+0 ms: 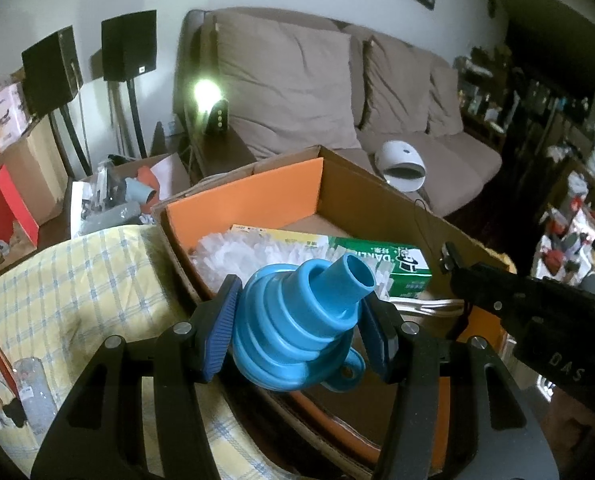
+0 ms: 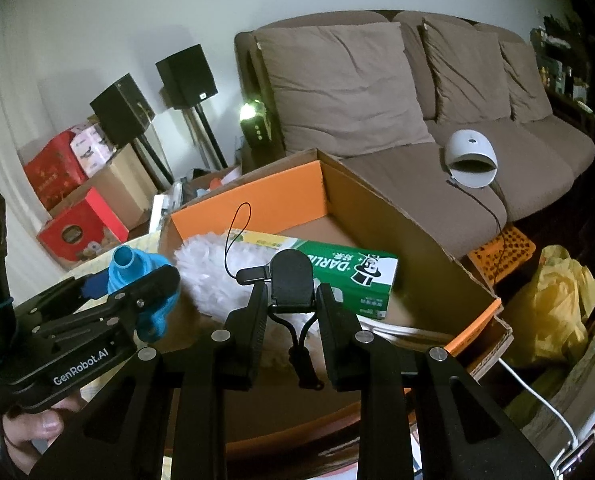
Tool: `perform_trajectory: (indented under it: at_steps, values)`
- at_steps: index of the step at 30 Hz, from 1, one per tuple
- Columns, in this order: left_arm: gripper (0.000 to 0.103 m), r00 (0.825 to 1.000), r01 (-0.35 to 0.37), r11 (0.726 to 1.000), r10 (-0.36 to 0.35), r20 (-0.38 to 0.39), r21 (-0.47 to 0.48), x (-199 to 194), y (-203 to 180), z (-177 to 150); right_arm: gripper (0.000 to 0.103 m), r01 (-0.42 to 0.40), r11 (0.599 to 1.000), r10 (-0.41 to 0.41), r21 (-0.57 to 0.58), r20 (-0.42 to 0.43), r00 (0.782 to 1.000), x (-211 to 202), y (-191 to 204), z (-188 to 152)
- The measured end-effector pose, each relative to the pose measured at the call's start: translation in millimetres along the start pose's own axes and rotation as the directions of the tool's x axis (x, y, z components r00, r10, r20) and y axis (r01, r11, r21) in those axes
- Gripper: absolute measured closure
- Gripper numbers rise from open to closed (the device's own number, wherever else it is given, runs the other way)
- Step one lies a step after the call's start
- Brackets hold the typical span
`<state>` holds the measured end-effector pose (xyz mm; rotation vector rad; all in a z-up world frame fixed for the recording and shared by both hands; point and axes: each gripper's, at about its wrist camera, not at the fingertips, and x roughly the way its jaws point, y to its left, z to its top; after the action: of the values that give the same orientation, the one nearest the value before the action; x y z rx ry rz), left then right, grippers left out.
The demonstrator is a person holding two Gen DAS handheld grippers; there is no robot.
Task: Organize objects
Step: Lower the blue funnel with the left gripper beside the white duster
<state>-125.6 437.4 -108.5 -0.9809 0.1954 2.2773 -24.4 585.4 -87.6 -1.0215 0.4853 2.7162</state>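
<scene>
The funnel is blue, the box orange inside, the carton green, the cloth yellow-checked.

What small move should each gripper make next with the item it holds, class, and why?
Probably lower both over the open cardboard box and release. The left gripper holds the blue funnel at the box's near edge; the right gripper holds a small black device above the white duster and green carton already inside.

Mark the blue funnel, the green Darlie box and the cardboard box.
blue funnel [image 1: 297,320]: left wrist view, ribbed body.
green Darlie box [image 2: 353,276]: right wrist view, printed top face.
cardboard box [image 1: 257,196]: left wrist view, orange inner wall.
</scene>
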Motion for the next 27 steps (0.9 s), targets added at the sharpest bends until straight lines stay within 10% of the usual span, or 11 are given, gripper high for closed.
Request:
perform_trajectory:
  at_steps: [27]
  values:
    - [0.050, 0.998, 0.019, 1.000, -0.018, -0.053, 0.023, 13.9, -7.1, -6.8, 0.079, 0.011, 1.000, -0.010, 0.009, -0.047, 0.999, 12.2, -3.9, -7.0]
